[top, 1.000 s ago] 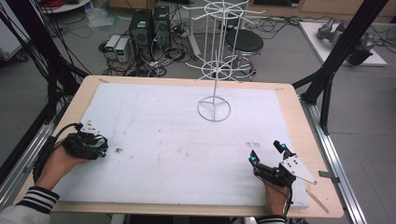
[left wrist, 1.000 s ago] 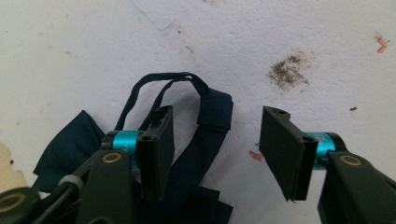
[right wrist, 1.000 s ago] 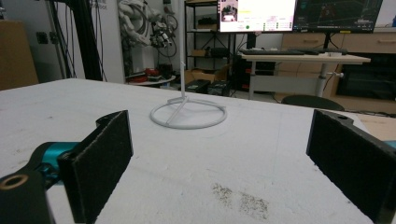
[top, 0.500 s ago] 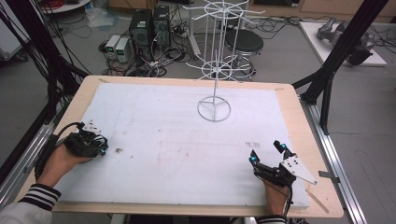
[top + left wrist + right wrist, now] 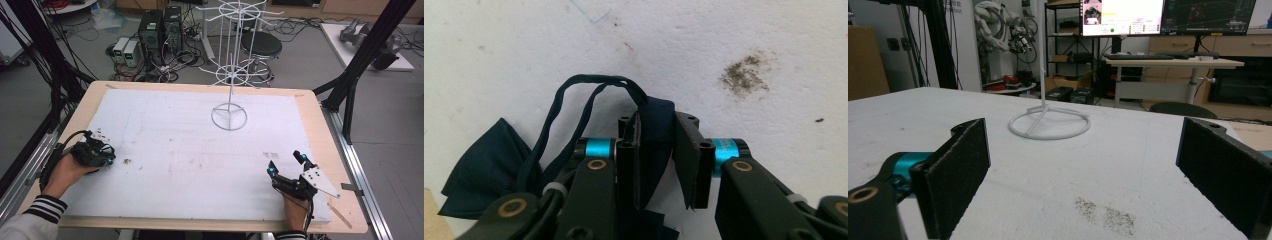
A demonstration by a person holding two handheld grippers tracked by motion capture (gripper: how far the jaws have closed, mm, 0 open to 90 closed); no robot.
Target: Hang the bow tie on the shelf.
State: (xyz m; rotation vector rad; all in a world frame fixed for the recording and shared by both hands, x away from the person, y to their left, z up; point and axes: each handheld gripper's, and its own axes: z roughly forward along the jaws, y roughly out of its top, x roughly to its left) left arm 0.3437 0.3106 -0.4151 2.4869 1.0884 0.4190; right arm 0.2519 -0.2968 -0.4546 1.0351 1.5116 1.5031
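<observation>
A dark blue cloth piece (image 5: 655,150) with thin looped straps (image 5: 574,92) lies on the white foam board (image 5: 190,150) at its left edge. My left gripper (image 5: 658,121) points down over it. Its jaws have just been closing, and a fold of the cloth stands pinched between the two pads. In the high view the left gripper (image 5: 102,154) covers the cloth, with a hand behind it. My right gripper (image 5: 286,164) rests at the board's near right, and in its own view the right gripper (image 5: 1083,170) stands wide open with nothing between the pads.
A white wire display stand (image 5: 229,119) stands on a ring base at the board's far middle, seen ahead of the right gripper as the stand's base ring (image 5: 1048,136). Dirt smudges (image 5: 744,75) mark the foam. The wooden table rim (image 5: 327,150) frames the board.
The left gripper's jaws have drawn together over the dark cloth. Both hands have stayed where they were, and the right gripper is unchanged.
</observation>
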